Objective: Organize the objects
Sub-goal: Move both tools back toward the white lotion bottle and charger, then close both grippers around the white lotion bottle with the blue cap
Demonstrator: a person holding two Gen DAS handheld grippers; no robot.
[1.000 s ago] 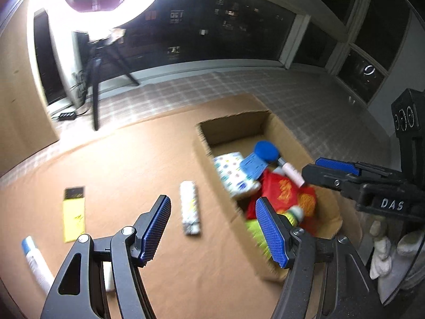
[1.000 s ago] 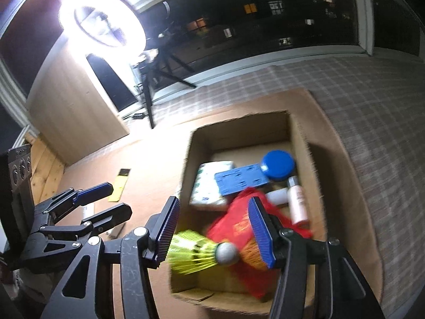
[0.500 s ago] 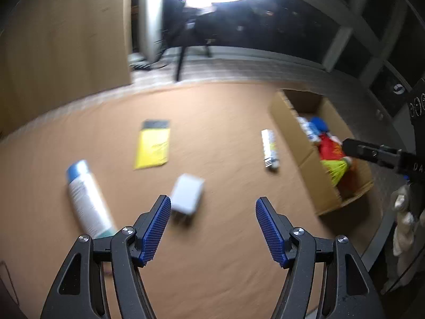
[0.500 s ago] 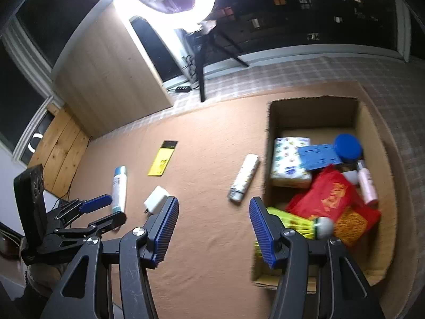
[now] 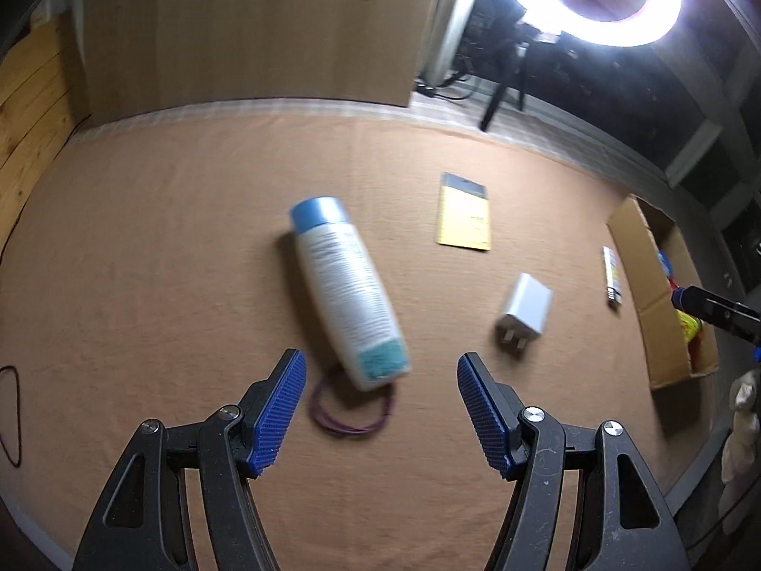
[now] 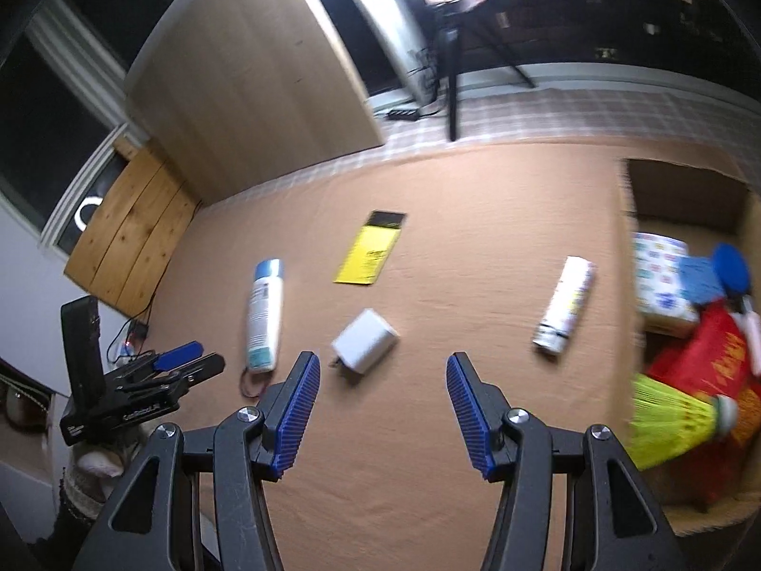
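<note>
My left gripper [image 5: 380,411] hangs open over the brown mat, just short of a white bottle with a blue cap [image 5: 345,288] that lies on a purple hair band [image 5: 349,411]. Right of the bottle lie a white charger plug [image 5: 525,311] and a yellow packet [image 5: 463,214]. My right gripper [image 6: 380,414] is open and empty above the mat, with the charger plug [image 6: 364,345] just ahead of its left finger. A white tube [image 6: 566,304] lies beside the cardboard box [image 6: 689,181], which holds several items, among them a yellow shuttlecock [image 6: 680,421] and a red bag [image 6: 708,366].
A ring light on a tripod [image 5: 590,0] stands past the mat, next to a wooden panel [image 5: 247,24]. A wooden board [image 6: 128,233] leans at the left. The left gripper [image 6: 157,376] shows in the right wrist view at the mat's left edge, held by a gloved hand [image 6: 90,471].
Both grippers have swung left, away from the box, across the mat. The bottle, plug and hair band have come into the left wrist view; the box has slid to the right edge of both views.
</note>
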